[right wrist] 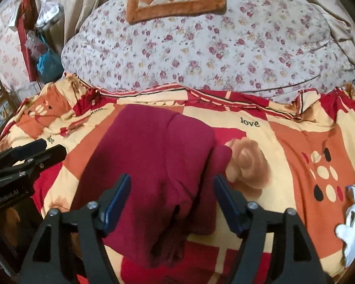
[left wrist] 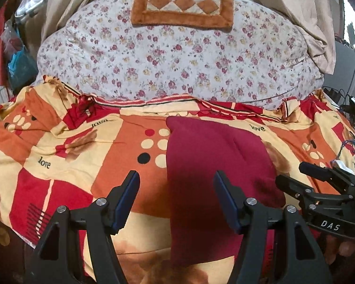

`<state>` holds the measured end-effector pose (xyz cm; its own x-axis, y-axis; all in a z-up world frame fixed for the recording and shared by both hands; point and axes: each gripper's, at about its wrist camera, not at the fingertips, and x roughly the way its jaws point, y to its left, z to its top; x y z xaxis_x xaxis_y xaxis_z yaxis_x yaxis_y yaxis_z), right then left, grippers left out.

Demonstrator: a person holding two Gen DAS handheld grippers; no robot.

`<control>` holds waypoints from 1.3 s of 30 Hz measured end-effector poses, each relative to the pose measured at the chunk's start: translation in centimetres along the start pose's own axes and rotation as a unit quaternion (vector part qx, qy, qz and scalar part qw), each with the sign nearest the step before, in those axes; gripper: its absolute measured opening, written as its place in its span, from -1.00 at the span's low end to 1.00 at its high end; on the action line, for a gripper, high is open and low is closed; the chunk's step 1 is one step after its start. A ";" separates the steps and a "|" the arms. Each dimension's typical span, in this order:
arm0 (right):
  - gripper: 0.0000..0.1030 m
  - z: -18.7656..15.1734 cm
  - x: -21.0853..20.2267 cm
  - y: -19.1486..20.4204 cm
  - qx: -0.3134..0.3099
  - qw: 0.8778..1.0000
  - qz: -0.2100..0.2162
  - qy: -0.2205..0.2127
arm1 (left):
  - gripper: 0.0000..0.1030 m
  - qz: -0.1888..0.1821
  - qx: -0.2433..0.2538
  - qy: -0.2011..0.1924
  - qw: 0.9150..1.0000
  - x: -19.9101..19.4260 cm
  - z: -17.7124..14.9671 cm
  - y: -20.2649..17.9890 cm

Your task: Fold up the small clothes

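While both tools hovered over it, a patchwork bedsheet in orange, red and cream with "love" prints covered the bed. Far left, plastic bags hung by beige curtains; far centre lay a floral quilt topped by a checked orange cushion. White cloth sat at the near right edge. Maroon garment lay flat mid-sheet, folded lengthwise, layers overlapping, slightly wrinkled. Left gripper had jaws spread, holding nothing, above the garment's left edge. Right gripper likewise gaped, empty, over its near end.
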<state>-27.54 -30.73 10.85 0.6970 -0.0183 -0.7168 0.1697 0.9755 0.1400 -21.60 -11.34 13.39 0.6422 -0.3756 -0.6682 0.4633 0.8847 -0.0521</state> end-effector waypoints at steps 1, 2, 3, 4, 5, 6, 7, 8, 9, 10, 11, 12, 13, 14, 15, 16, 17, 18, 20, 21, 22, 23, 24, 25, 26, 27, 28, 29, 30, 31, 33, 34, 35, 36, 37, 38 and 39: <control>0.51 -0.1 -0.1 0.1 0.000 1.000 -0.002 0.000 | -0.14 0.002 0.001 -0.001 1.000 -0.2 0.0 0.0; 0.52 -0.2 0.0 0.2 0.001 1.000 -0.004 0.001 | -0.14 0.003 0.001 -0.002 1.000 -0.3 0.0 0.0; 0.52 -0.2 -0.1 0.3 0.002 1.000 -0.003 0.002 | -0.14 0.003 0.001 -0.003 1.000 -0.4 -0.1 0.0; 0.53 -0.2 -0.1 0.3 0.003 1.000 -0.002 0.003 | -0.14 0.004 0.000 -0.003 1.000 -0.5 -0.1 0.0; 0.53 -0.2 -0.2 0.4 0.004 1.000 -0.002 0.003 | -0.14 0.005 0.000 -0.004 1.000 -0.6 -0.1 0.0; 0.53 -0.2 -0.2 0.5 0.006 1.000 -0.002 0.002 | -0.14 0.006 -0.001 -0.004 1.000 -0.6 -0.2 0.1; 0.54 -0.3 -0.2 0.5 0.006 1.000 -0.002 0.002 | -0.14 0.007 -0.001 -0.005 1.000 -0.7 -0.2 0.2; 0.56 -0.3 -0.3 0.6 0.004 1.000 -0.003 0.002 | -0.14 0.008 -0.001 -0.005 1.000 -0.7 -0.2 0.2; 0.56 -0.2 -0.3 0.7 0.002 1.000 -0.004 0.002 | -0.14 0.009 -0.002 -0.005 1.000 -0.6 -0.2 0.2; 0.57 -0.2 -0.3 0.8 0.001 1.000 -0.006 0.002 | -0.14 0.009 -0.002 -0.004 1.000 -0.6 -0.2 0.2; 0.58 -0.2 -0.3 0.9 0.000 1.000 -0.007 0.002 | -0.14 0.009 -0.002 -0.004 1.000 -0.5 -0.2 0.3; 0.58 -0.2 -0.3 0.9 -0.001 1.000 -0.007 0.002 | -0.14 0.010 -0.003 -0.004 1.000 -0.5 -0.3 0.3; 0.58 -0.2 -0.2 1.0 -0.001 1.000 -0.007 0.003 | -0.14 0.012 -0.003 -0.003 1.000 -0.4 -0.3 0.3; 0.58 -0.2 -0.3 1.0 0.001 1.000 -0.007 0.003 | -0.14 0.013 -0.003 -0.003 1.000 -0.3 -0.3 0.3; 0.58 -0.2 -0.2 1.1 0.001 1.000 -0.008 0.005 | -0.14 0.014 -0.003 -0.002 1.000 -0.3 -0.4 0.3; 0.58 -0.2 -0.1 1.1 0.002 1.000 -0.008 0.007 | -0.14 0.015 -0.005 -0.001 1.000 -0.2 -0.4 0.4; 0.58 -0.2 0.0 1.2 0.002 1.000 -0.009 0.009 | -0.14 0.015 -0.007 0.001 1.000 -0.1 -0.4 0.5; 0.58 -0.2 0.1 1.2 0.001 1.000 -0.009 0.011 | -0.14 0.016 -0.009 0.002 1.000 0.0 -0.4 0.6; 0.58 -0.3 0.3 1.2 0.002 1.000 -0.009 0.014 | -0.14 0.017 -0.010 0.004 1.000 0.2 -0.4 0.7; 0.58 -0.3 0.4 1.1 0.002 1.000 -0.008 0.015 | -0.14 0.018 -0.011 0.004 1.000 0.3 -0.4 0.7; 0.58 -0.3 0.5 1.1 0.003 1.000 -0.007 0.016 | -0.14 0.019 -0.011 0.005 1.000 0.3 -0.4 0.7; 0.58 -0.3 0.6 1.0 0.003 1.000 -0.007 0.017 | -0.14 0.020 -0.011 0.005 1.000 0.4 -0.5 0.7; 0.58 -0.3 0.7 1.0 0.003 1.000 -0.008 0.017 | -0.14 0.020 -0.010 0.006 1.000 0.4 -0.5 0.6; 0.58 -0.3 0.7 1.0 0.002 1.000 -0.008 0.018 | -0.14 0.020 -0.010 0.005 1.000 0.4 -0.5 0.6; 0.58 -0.3 0.7 1.0 0.002 1.000 -0.008 0.018 | -0.14 0.020 -0.009 0.006 1.000 0.5 -0.5 0.7; 0.58 -0.3 0.8 0.9 0.003 1.000 -0.007 0.019 | -0.14 0.020 -0.008 0.006 1.000 0.6 -0.5 0.6; 0.58 -0.3 0.9 0.8 0.004 1.000 -0.006 0.020 | -0.14 0.021 -0.006 0.007 1.000 0.7 -0.6 0.6; 0.58 -0.3 1.0 0.8 0.005 1.000 -0.006 0.021 | -0.14 0.021 -0.006 0.007 1.000 0.7 -0.6 0.6; 0.58 -0.3 1.1 0.7 0.005 1.000 -0.006 0.023 | -0.14 0.021 -0.007 0.007 1.000 0.7 -0.6 0.6; 0.58 -0.3 1.3 0.7 0.005 1.000 -0.006 0.024 | -0.14 0.020 -0.007 0.008 1.000 0.8 -0.6 0.6; 0.58 -0.4 1.5 0.6 0.005 1.000 -0.006 0.027 | -0.14 0.020 -0.007 0.009 1.000 1.0 -0.6 0.7; 0.58 -0.3 1.7 0.6 0.004 1.000 -0.006 0.028 | -0.14 0.020 -0.007 0.010 1.000 1.1 -0.6 0.8; 0.58 -0.3 1.8 0.6 0.003 1.000 -0.005 0.030 | -0.14 0.020 -0.007 0.010 1.000 1.1 -0.6 0.8; 0.58 -0.3 1.9 0.7 0.003 1.000 -0.004 0.031 | -0.14 0.020 -0.008 0.011 1.000 1.2 -0.6 0.8; 0.58 -0.3 2.1 0.7 0.002 0.999 -0.004 0.033 | -0.14 0.019 -0.007 0.012 1.000 1.2 -0.6 0.9; 0.58 -0.3 2.1 0.8 0.001 0.999 -0.004 0.034 | -0.14 0.018 -0.007 0.013 1.000 1.4 -0.6 1.0; 0.58 -0.3 2.2 0.8 0.001 0.999 -0.004 0.035 | -0.14 0.019 -0.007 0.014 1.000 1.4 -0.7 1.0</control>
<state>-26.07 -29.93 9.16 0.6452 -0.0102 -0.7639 0.1755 0.9751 0.1352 -20.65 -10.83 11.87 0.6415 -0.3349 -0.6901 0.4312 0.9015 -0.0367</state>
